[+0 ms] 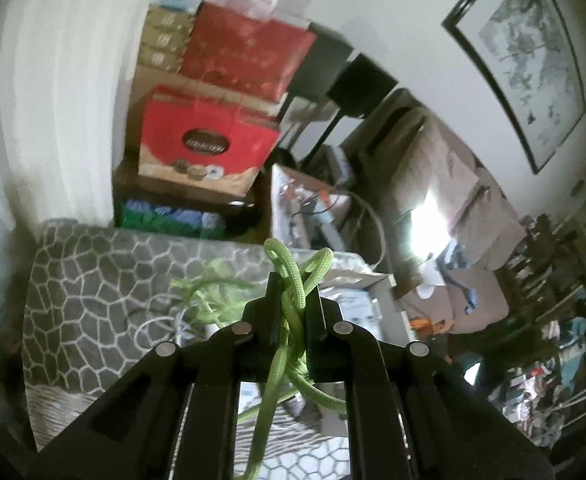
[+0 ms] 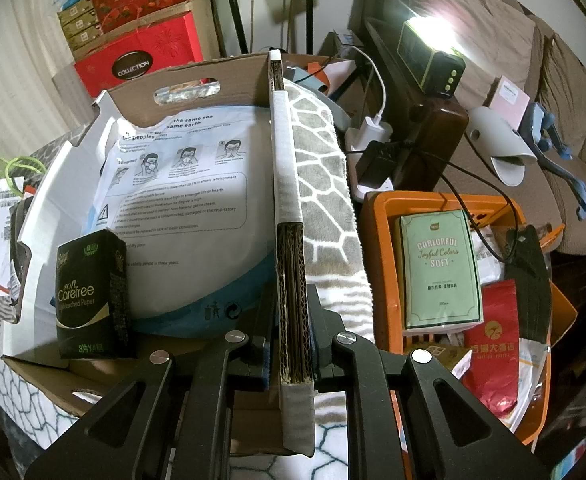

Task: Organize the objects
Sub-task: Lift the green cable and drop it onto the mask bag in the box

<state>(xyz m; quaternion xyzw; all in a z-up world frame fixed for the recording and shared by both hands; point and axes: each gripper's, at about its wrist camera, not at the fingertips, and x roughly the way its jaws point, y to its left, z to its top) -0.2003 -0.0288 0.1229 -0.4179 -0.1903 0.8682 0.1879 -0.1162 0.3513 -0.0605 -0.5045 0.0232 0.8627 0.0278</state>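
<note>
Green cord [image 1: 293,296] pinched in left gripper [image 1: 293,300]; right gripper [image 2: 293,320] clamps cardboard box wall [image 2: 289,240].

The setting was a cluttered home living room. A brown sofa [image 2: 493,40] with loose cushions ran along the wall, with a grey slipper [image 2: 501,148] lying on its seat. A framed ink painting [image 1: 533,56] hung on the wall. Red gift boxes [image 1: 209,140] were stacked in a corner. A patterned grey blanket [image 1: 93,280] covered a surface, and an orange basket [image 2: 377,240] held household packets.
</note>
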